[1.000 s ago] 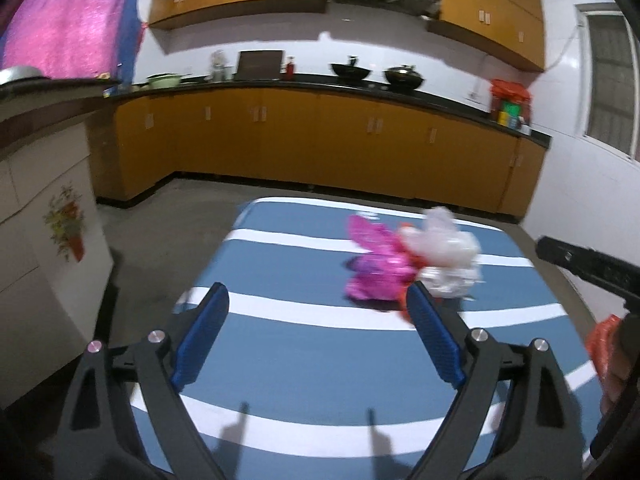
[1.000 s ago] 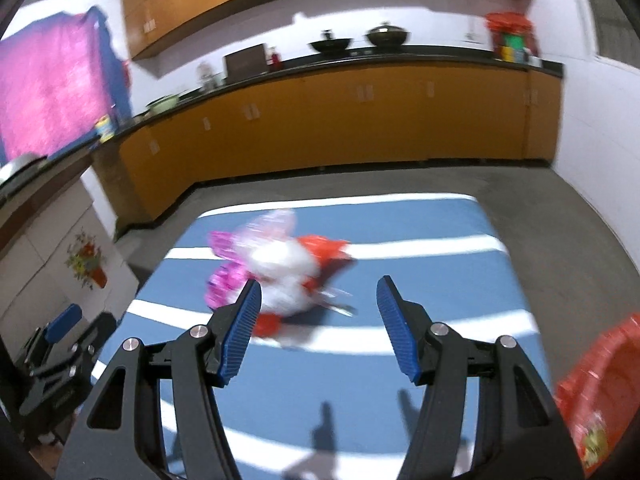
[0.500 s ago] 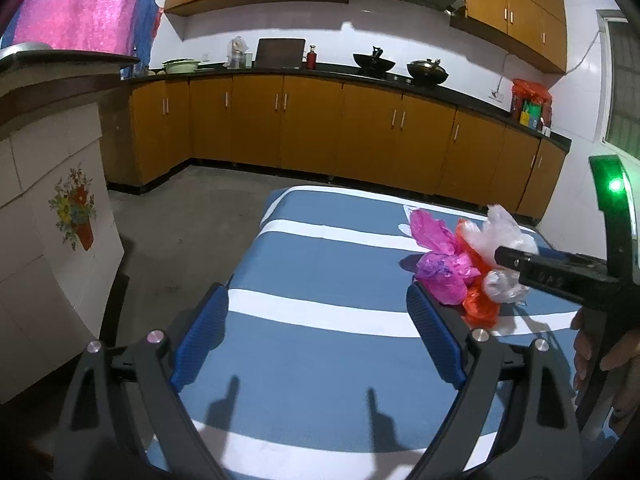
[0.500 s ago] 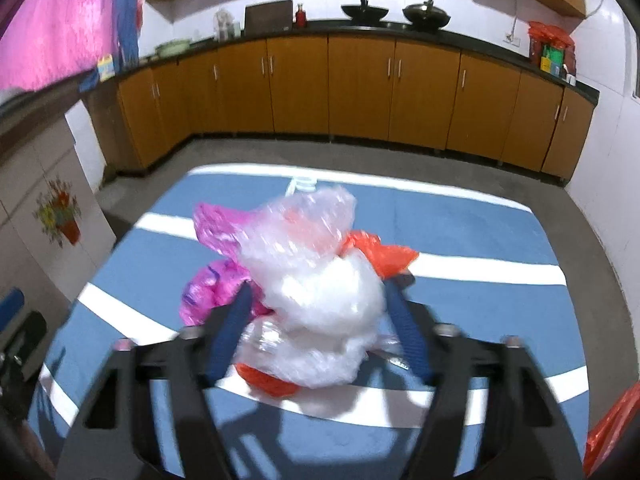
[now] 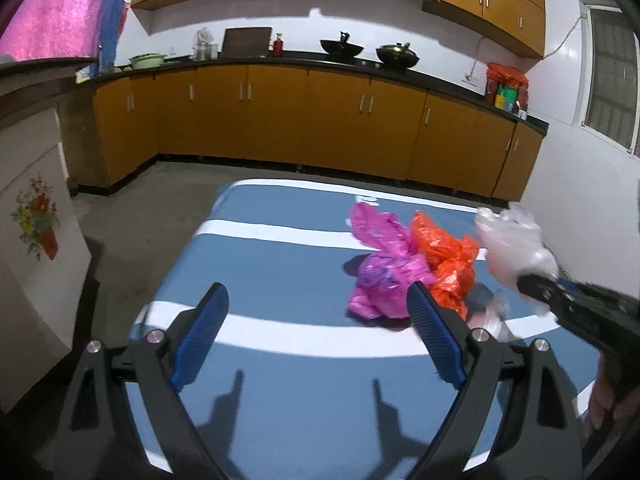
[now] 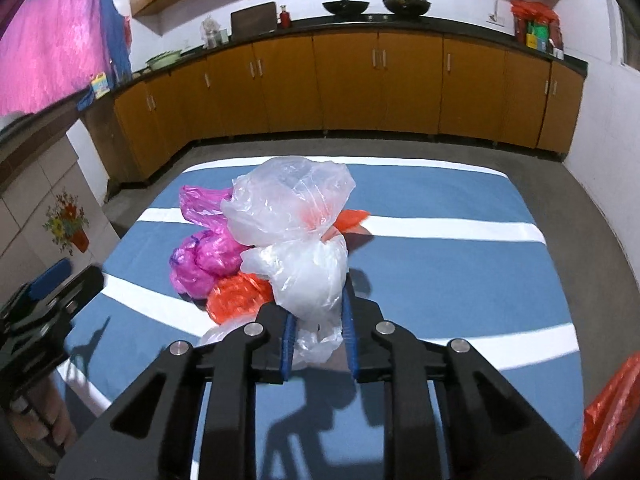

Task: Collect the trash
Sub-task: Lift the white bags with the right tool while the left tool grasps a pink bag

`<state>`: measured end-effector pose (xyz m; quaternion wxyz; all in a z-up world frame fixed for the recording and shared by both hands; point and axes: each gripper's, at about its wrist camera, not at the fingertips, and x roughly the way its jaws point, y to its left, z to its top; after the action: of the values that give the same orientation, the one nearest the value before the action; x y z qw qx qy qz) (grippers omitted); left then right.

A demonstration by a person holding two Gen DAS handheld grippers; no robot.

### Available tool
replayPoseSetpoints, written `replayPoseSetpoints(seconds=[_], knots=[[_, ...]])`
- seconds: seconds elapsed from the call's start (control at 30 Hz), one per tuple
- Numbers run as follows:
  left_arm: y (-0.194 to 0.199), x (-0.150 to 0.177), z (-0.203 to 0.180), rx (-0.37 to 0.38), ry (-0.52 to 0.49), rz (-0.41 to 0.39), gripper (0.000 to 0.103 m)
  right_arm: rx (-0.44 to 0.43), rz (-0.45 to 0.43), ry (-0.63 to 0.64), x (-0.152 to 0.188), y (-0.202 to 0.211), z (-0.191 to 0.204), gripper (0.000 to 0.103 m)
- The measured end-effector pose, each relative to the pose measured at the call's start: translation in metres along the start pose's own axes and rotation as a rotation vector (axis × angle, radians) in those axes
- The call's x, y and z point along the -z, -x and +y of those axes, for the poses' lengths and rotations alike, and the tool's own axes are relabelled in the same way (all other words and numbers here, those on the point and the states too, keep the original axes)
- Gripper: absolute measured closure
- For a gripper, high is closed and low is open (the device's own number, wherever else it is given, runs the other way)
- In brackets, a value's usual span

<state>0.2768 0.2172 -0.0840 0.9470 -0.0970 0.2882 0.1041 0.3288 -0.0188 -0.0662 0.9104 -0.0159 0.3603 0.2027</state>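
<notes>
A pile of crumpled plastic bags lies on the blue, white-striped table (image 6: 440,272): a pink bag (image 6: 204,256), an orange bag (image 6: 236,296) and a clear whitish bag (image 6: 292,208). My right gripper (image 6: 318,310) is closing, and its blue pads pinch the lower part of the clear bag. In the left wrist view the clear bag (image 5: 516,248) sits at the tip of the right gripper (image 5: 532,284), just right of the pink bag (image 5: 384,276) and the orange bag (image 5: 448,264). My left gripper (image 5: 316,292) is wide open over the table. Nothing is between its fingers, and its right finger overlaps the pile's near edge.
Orange kitchen cabinets (image 5: 320,120) with a dark counter run along the far wall. A white cabinet with a flower decal (image 5: 36,232) stands left of the table. Another orange bag (image 6: 608,412) shows at the lower right, and grey floor surrounds the table.
The right gripper's jaws have narrowed from wide apart to pinching the clear bag. In the left wrist view the clear bag has come away to the right of the pink and orange bags.
</notes>
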Motion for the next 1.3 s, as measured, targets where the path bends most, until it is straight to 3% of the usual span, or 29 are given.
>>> replayPoseSetpoints(seconds=[0.4, 0.63, 0.67, 0.73, 0.9, 1.3], knots=[[-0.075, -0.020, -0.043, 0.049, -0.064, 0.116, 0.015, 0.069, -0.009, -0.122, 0.021, 0.023, -0.056, 0.082], [-0.106, -0.021, -0.047, 0.076, -0.056, 0.223, 0.027, 0.069, 0.002, -0.140, 0.024, 0.021, -0.060, 0.082], [-0.108, -0.021, -0.047, 0.083, -0.057, 0.236, 0.031, 0.069, 0.000, -0.142, 0.025, 0.021, -0.062, 0.082], [-0.113, -0.019, -0.047, 0.101, -0.066, 0.261, 0.048, 0.068, -0.002, -0.147, 0.027, 0.023, -0.063, 0.082], [-0.103, -0.014, -0.046, 0.111, -0.076, 0.253, 0.058, 0.065, -0.011, -0.156, 0.031, 0.030, -0.067, 0.082], [-0.026, -0.016, -0.041, 0.091, -0.091, 0.141, 0.059, 0.067, -0.065, -0.170, 0.038, 0.075, -0.070, 0.082]])
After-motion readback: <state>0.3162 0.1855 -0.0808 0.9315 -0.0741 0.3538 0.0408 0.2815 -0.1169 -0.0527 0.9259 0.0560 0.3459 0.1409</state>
